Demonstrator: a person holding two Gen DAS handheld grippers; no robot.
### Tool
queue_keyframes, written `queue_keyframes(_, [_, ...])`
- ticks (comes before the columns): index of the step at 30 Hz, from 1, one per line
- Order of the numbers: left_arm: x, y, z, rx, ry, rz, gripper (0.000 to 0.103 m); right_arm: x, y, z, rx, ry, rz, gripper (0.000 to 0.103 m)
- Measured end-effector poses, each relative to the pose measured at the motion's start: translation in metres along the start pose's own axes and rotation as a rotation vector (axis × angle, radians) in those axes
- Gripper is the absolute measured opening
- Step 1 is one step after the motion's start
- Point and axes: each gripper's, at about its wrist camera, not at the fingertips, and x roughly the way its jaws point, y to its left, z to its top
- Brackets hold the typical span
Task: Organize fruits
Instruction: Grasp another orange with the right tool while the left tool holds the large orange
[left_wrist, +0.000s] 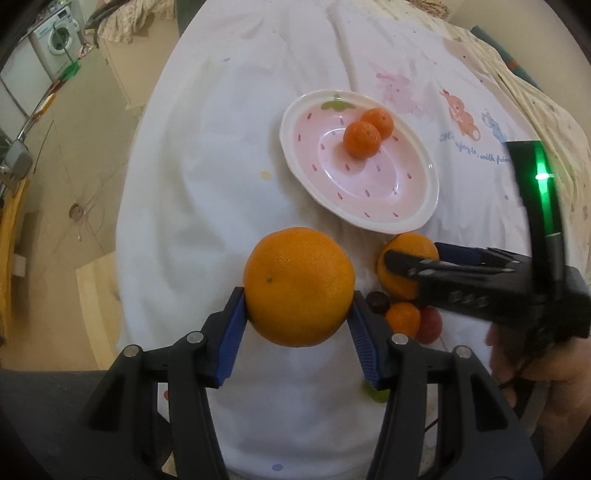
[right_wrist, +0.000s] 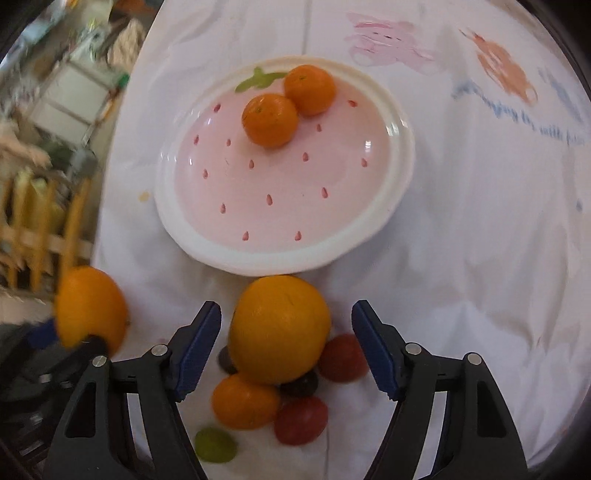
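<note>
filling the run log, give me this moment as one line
left gripper: shut on big orange | right gripper: open around second orange, not gripping | plate: two small oranges

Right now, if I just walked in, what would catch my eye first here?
Probably the big orange clamped between the blue fingers of the left gripper, lifted above the white cloth. Just beyond sits a pink strawberry-patterned plate holding two small mandarins. The right gripper hangs open around a second orange in the fruit pile.

floor (left_wrist: 88, 155): beige tile | washing machine (left_wrist: 55, 40): white, far left | light: soft daylight
</note>
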Motion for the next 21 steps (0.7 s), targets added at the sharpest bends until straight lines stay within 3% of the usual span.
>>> queue_keyframes(5, [-0.001, 0.001, 0.0, -0.014, 0.006, -0.019, 0.05, 0.013, 0.009, 0.005, -0.04, 0.043, -0.043, 0.062])
queue_keyframes(10, [-0.002, 0.002, 0.0, -0.015, 0.003, -0.012, 0.05, 0.008, 0.007, 0.003, -0.042, 0.024, -0.036, 0.059])
queue_keyframes(21, [0.002, 0.004, 0.0, -0.018, -0.004, 0.035, 0.05, -0.043, -0.032, -0.012, 0.071, -0.086, 0.15, 0.059])
